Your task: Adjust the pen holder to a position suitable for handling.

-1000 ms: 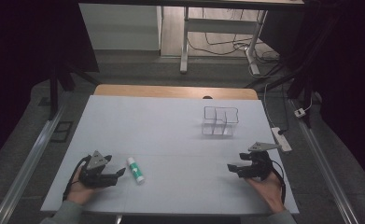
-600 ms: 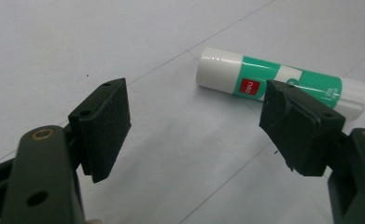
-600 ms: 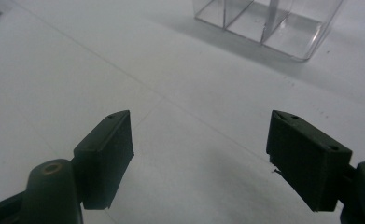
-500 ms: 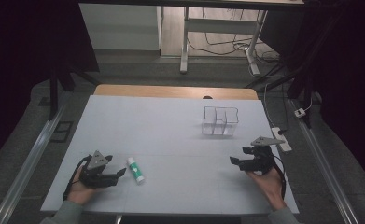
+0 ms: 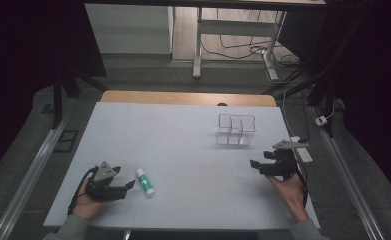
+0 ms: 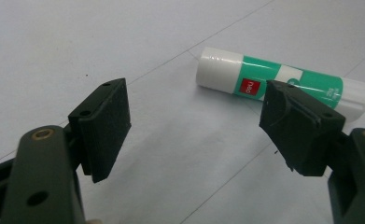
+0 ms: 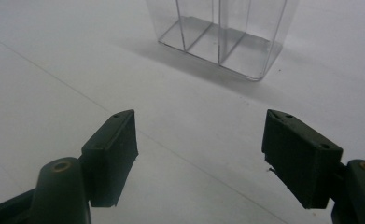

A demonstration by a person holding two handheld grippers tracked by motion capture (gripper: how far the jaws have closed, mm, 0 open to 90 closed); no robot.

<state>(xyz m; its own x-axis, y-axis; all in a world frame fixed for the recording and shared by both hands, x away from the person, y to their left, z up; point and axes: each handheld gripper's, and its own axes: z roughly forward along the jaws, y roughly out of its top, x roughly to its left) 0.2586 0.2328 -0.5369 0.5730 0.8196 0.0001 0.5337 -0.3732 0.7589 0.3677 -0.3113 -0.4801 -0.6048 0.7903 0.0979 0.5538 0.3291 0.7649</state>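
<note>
Your left gripper [image 5: 128, 186] sits low on the table [image 5: 183, 135] at the near left corner, jaws spread wide with nothing between them, pads clear of everything; in the left gripper view [image 6: 194, 130] the glue stick [image 6: 283, 84] lies just past the jaw tips, its far part tucked behind the jaw on that view's right, whether they touch you can't tell. The stick is white with a green label and a small red mark, flat on its side; in the high view the glue stick [image 5: 145, 181] is just beside your left gripper, toward the table's middle. Your right gripper [image 5: 255, 165] is at the near right, your hand [image 5: 288, 192] behind it, jaws wide apart though they have just been closing a little, nothing between them, only bare table under them in the right gripper view [image 7: 199, 154]. Ahead of those jaws stands the clear plastic organizer [image 7: 222, 37], upright, with thin divider walls, compartments empty; in the high view the organizer [image 5: 235, 131] is near your right gripper, a bit farther up the table and well apart from the glue stick. A white power strip [image 5: 303, 152] lies at the table's right edge just beside your right gripper
</note>
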